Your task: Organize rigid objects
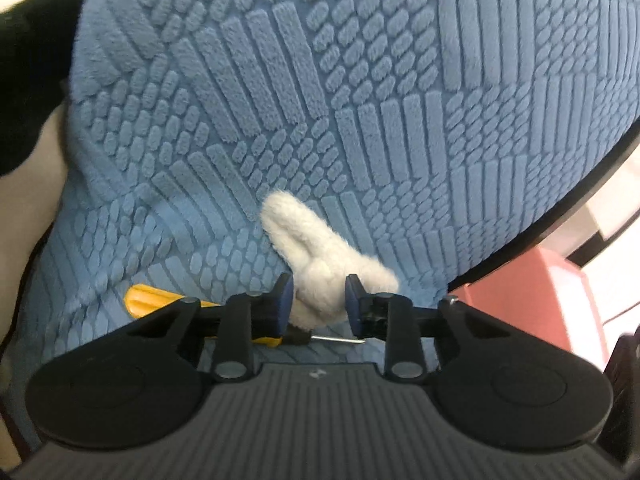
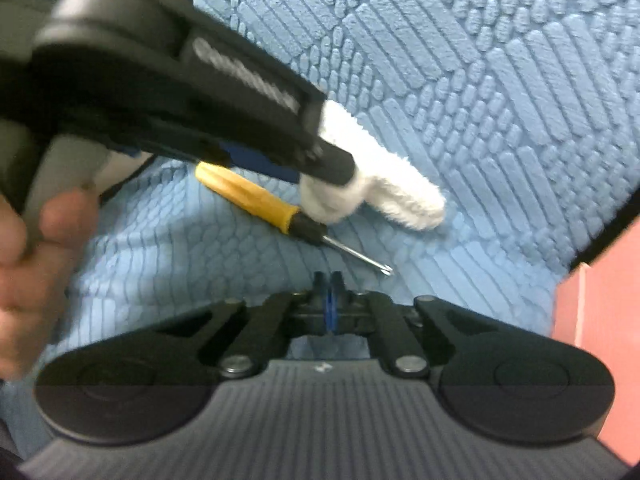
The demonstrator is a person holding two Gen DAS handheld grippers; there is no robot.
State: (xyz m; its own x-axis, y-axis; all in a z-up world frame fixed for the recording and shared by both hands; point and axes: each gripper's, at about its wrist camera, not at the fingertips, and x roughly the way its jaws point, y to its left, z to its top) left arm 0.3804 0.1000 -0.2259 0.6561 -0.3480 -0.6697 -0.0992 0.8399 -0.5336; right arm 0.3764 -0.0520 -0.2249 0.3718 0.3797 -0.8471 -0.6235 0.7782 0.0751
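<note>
A yellow-handled screwdriver (image 2: 256, 198) lies on a blue textured blanket (image 2: 480, 100), its metal tip pointing lower right. A white fluffy piece (image 1: 304, 236) lies next to it, touching the shaft end. My left gripper (image 1: 319, 296) has its blue pads pressed on the near end of this white piece (image 2: 400, 196); the screwdriver (image 1: 148, 296) runs beneath its fingers. In the right wrist view one left finger (image 2: 332, 164) covers part of the white piece. My right gripper (image 2: 330, 280) is shut with nothing in it, just short of the screwdriver tip.
A person's hand (image 2: 32, 264) holds the left gripper's handle. A pink box (image 1: 532, 300) (image 2: 600, 300) stands past the blanket's dark right edge. A black shape (image 1: 28, 60) lies at the far left of the blanket (image 1: 360, 100).
</note>
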